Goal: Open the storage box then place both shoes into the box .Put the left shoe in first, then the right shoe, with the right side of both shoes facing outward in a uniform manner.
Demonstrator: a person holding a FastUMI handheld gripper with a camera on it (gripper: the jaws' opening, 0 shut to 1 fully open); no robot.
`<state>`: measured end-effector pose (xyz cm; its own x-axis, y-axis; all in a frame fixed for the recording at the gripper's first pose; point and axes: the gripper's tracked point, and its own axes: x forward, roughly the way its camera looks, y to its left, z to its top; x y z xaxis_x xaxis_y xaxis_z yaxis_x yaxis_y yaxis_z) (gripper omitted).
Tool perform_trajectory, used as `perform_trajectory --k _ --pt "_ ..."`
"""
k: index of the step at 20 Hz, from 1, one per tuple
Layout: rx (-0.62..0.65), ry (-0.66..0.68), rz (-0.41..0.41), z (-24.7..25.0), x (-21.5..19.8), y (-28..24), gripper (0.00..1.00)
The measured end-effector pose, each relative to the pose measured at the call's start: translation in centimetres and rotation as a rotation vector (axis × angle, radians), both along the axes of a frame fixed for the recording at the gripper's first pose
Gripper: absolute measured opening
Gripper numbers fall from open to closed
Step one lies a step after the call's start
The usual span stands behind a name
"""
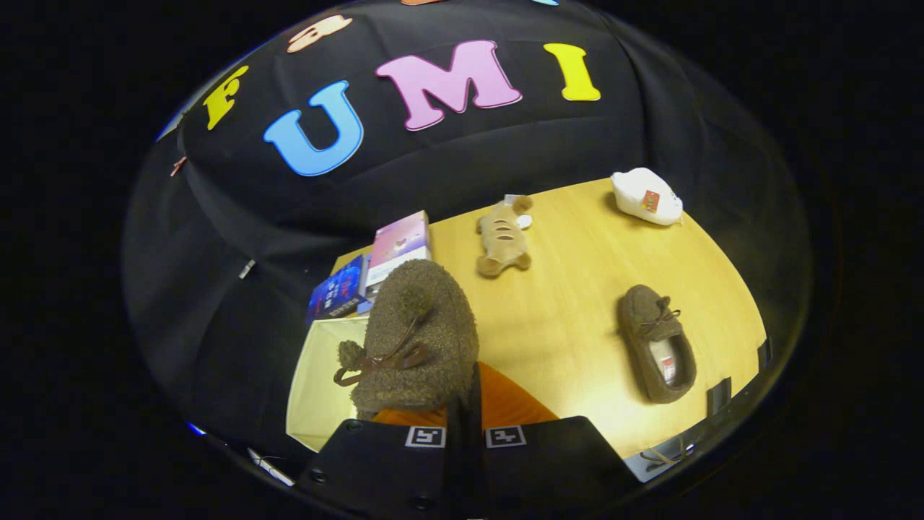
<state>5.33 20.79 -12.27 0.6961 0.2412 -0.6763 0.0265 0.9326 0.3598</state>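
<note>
Wooden table (pixel 577 303), black cloth wall behind; hand-held gripper (pixel 465 404) pinching fuzzy shoe (pixel 419 339).

Claw-mounted fisheye camera: looks forward and down along the claw (pixel 465 426) from close above the bench (pixel 577 318), facing the booth wall

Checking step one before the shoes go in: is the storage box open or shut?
Open: the storage box shows its pale inside, with the held shoe above it in the gripper.
</note>
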Motion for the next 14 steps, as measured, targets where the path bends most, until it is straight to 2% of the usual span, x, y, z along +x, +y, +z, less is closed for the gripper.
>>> perform_trajectory --k 6,11,14 --pt "0.095 0.0 0.047 1.6 0.0 7.8 0.05" --pt "0.132 0.08 0.047 -1.1 0.8 13.9 0.05" --pt "0.113 0.142 0.039 -3.8 1.1 16.5 0.06"
